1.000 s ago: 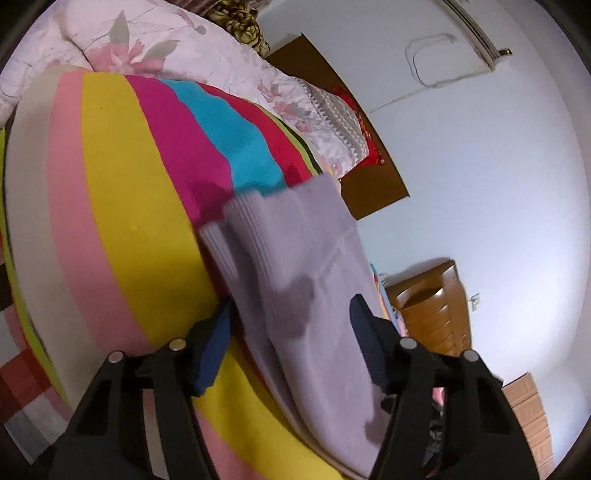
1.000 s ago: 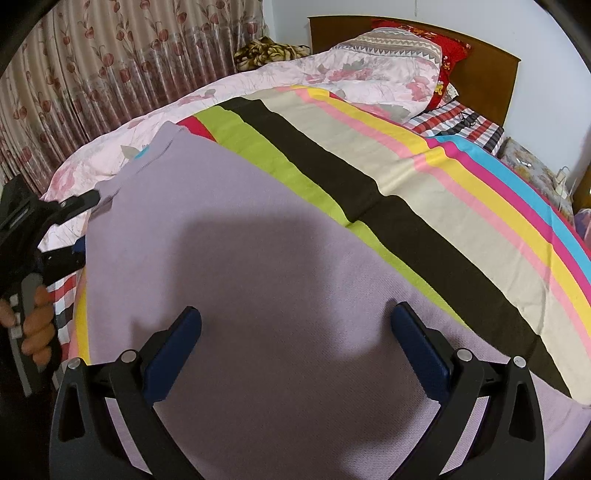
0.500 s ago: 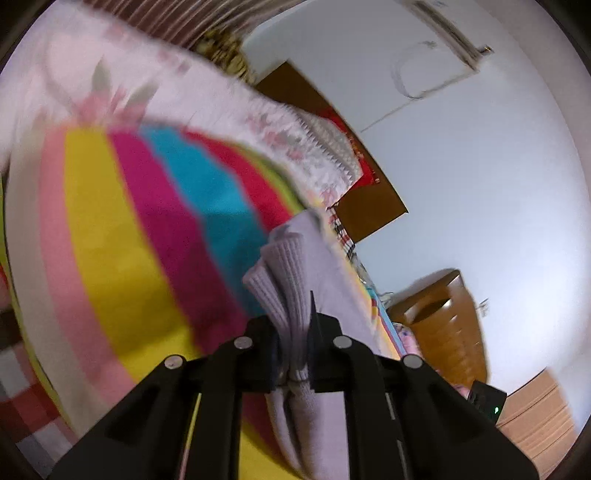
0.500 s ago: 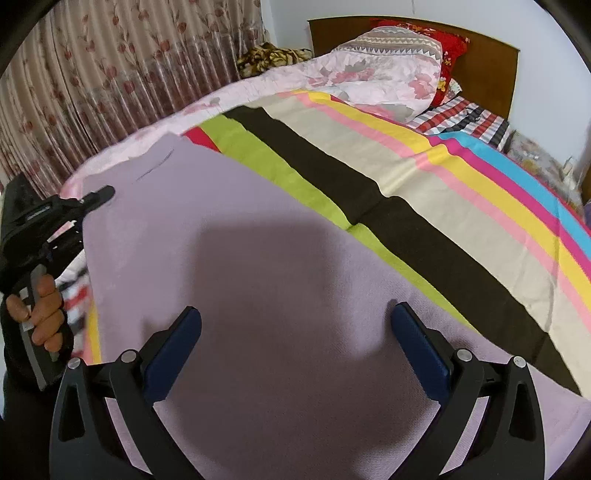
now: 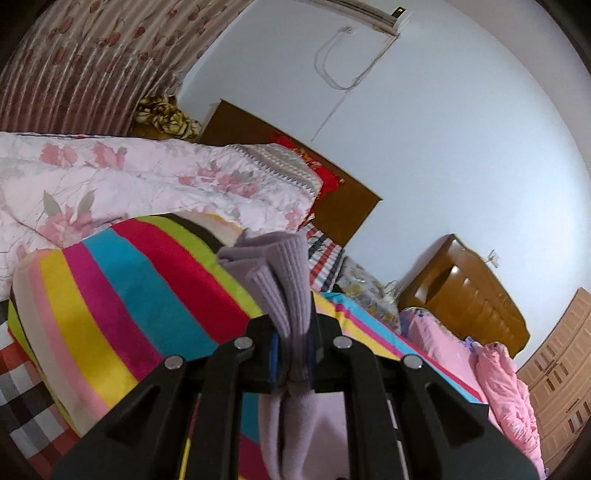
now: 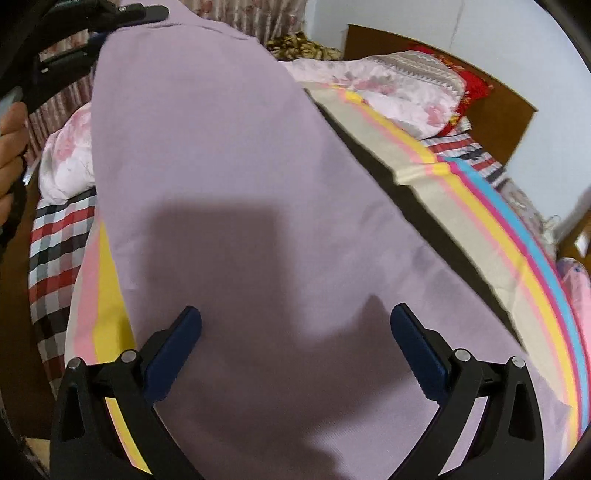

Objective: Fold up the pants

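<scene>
A bed fills the room below a pale wall, spread with a fleece blanket in bold colour stripes (image 5: 122, 295); a pink floral quilt (image 5: 129, 184) is bunched toward the dark wooden headboard (image 5: 343, 206).

The lilac knitted pants (image 6: 236, 192) lie lengthwise over the blanket, with one end raised off the bed. The left tool (image 5: 293, 350) is clamped tight on the bunched ribbed cuffs (image 5: 284, 269), which stick up beyond its fingers. In the right wrist view that tool (image 6: 107, 18) shows at the top left corner, holding the raised end of the pants. The right tool (image 6: 295, 350) is spread wide, hovering just above the lower stretch of cloth and gripping nothing.

The main risk is likely slippage: the cuffs are a thick, springy wad, and a sideways tug could pull one layer free, so the legs part. With the lower end unpinned, carrying the cuffs over may drag the whole garment across the slick fleece and skew the fold. The raised cloth could also sag and crease unevenly.
</scene>
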Demonstrator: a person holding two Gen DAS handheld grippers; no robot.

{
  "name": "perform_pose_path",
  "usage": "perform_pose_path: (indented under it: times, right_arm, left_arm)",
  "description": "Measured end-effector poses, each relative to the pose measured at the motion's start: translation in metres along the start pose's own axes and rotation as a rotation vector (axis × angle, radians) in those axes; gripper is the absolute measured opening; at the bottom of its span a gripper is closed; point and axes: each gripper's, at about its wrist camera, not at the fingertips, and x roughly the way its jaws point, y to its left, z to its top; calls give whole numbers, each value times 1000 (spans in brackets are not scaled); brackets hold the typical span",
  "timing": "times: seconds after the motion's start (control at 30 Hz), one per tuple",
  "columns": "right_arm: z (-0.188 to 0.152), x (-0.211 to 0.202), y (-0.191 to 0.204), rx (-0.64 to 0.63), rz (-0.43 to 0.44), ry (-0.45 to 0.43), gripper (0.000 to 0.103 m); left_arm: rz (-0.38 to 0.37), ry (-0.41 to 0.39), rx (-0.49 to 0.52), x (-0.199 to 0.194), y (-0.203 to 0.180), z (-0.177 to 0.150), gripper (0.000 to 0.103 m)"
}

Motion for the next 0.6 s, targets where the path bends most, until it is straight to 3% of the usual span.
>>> perform_pose_path:
  times: [0.1, 0.17, 0.23, 0.33, 0.4, 0.53, 0.6]
  right_arm:
    - [-13, 8, -6, 63, 62, 60, 98]
    - [-19, 13, -13, 101, 135, 71, 99]
    - [-17, 2, -19, 93, 153, 77, 98]
    - [-30, -40, -65, 285, 188, -21, 98]
    - [-53, -80, -115, 485, 156, -127, 98]
    - [-114, -156, -203, 769, 53, -294, 98]
    - [-147, -189, -232, 861, -20, -342, 99]
  left_arm:
    - [-41, -14, 51, -10, -27, 0, 10]
    - [-81, -13, 97, -14, -52, 0, 10]
    - [-114, 1, 151, -14, -84, 0, 10]
    - [-149, 25, 264, -15, -137, -5, 10]
    - [-179, 39, 349, -17, -173, -16, 10]
    - [-275, 108, 537, -12, -255, -78, 11]
    - [-320, 207, 640, 0, -291, -137, 11]
